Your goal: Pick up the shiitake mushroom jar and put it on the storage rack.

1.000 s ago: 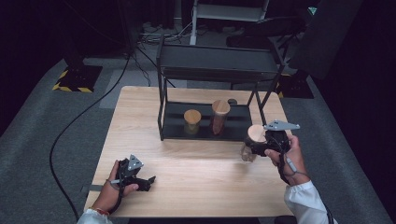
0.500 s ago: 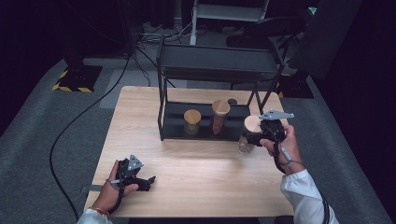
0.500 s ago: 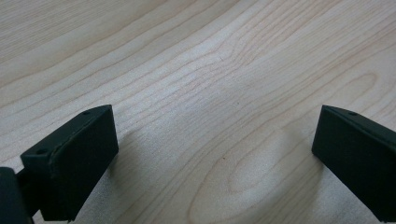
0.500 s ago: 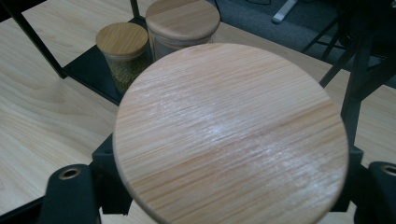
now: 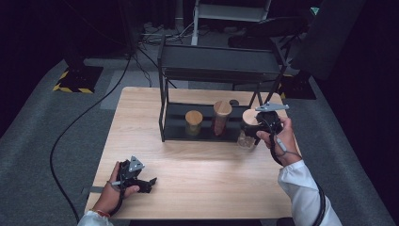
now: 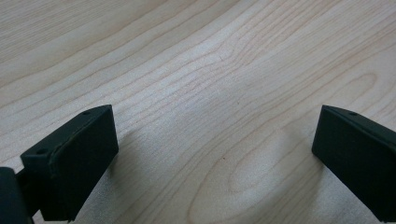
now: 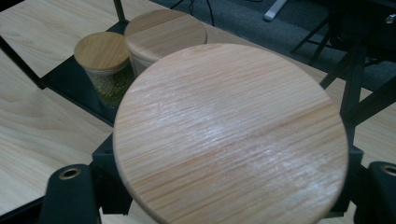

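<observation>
Jar (image 5: 246,128), wooden lid: clamped in right gripper (image 5: 256,128), carried closer to the rack (image 5: 169,136) over the last second, now at its right end beside two shelved jars (image 5: 193,122); shelving likely next. Left gripper (image 5: 149,181): jaws apart, idle on desk (image 5: 207,188).

Pale wood-grain lid (image 7: 231,133) & table (image 5: 211,183); black rack (image 5: 219,66), fingers (image 6: 70,158).

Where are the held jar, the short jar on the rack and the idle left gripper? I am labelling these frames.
held jar (image 7: 231,135): right gripper view, middle of its wooden lid.
short jar (image 5: 193,117): high view, its wooden lid.
left gripper (image 5: 151,181): high view, between its open jaw tips.
</observation>
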Demonstrator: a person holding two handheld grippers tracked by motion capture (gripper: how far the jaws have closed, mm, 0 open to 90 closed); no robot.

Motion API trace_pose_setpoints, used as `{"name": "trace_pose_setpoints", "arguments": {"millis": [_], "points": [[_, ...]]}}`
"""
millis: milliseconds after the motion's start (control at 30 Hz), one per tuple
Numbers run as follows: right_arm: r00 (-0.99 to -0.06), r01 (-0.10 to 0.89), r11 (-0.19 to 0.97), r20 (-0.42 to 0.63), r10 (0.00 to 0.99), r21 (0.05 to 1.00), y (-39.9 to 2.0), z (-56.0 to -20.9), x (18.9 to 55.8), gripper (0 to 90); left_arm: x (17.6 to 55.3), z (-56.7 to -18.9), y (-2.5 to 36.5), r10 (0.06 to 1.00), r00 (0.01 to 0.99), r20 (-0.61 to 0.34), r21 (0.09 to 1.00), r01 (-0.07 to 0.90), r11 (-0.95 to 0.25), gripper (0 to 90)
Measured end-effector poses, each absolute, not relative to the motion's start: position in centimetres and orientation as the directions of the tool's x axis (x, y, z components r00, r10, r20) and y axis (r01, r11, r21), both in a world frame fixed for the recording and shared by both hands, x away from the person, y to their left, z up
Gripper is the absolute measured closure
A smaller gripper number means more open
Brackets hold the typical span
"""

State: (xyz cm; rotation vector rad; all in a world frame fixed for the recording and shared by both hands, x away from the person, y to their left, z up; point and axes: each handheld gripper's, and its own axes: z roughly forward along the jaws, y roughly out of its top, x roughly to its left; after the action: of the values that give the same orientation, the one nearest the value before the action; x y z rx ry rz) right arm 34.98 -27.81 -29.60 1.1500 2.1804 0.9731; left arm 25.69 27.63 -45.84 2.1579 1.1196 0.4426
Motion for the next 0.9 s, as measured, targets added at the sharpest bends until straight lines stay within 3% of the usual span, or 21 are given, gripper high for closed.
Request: {"name": "trace_pose_setpoints", "arguments": {"millis": [900], "points": [[-0.475,0.553,0.384,-0.098,0.874,0.739,-25.9,-30.7,39.9,24.7,25.7,-45.8,27.6,0.817,0.577,-0.003,0.687,0.595,-0.417,0.0]]}}
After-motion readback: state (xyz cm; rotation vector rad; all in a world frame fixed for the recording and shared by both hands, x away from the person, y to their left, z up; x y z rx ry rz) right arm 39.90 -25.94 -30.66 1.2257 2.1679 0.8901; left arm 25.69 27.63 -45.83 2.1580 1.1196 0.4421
